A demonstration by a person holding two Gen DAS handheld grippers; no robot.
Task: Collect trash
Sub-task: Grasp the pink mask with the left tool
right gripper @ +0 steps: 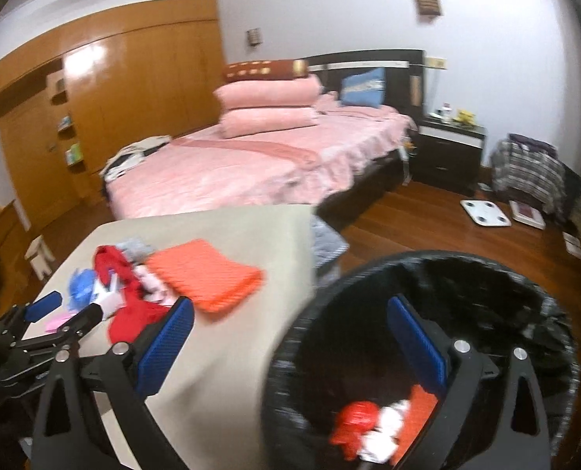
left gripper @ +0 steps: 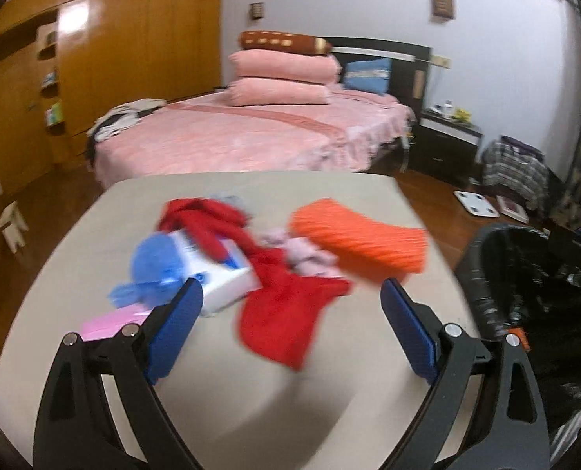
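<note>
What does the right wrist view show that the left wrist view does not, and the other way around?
Only the right wrist view shows the inside of the black trash bin, with red and white trash at its bottom, and the left gripper from the side.

Only the left wrist view shows the white box clearly, under the red cloth.

Both show the beige table, the orange cloth and the pink bed.

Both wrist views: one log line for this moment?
left tongs: open, over beige table | right tongs: open, over black lined bin | trash inside
</note>
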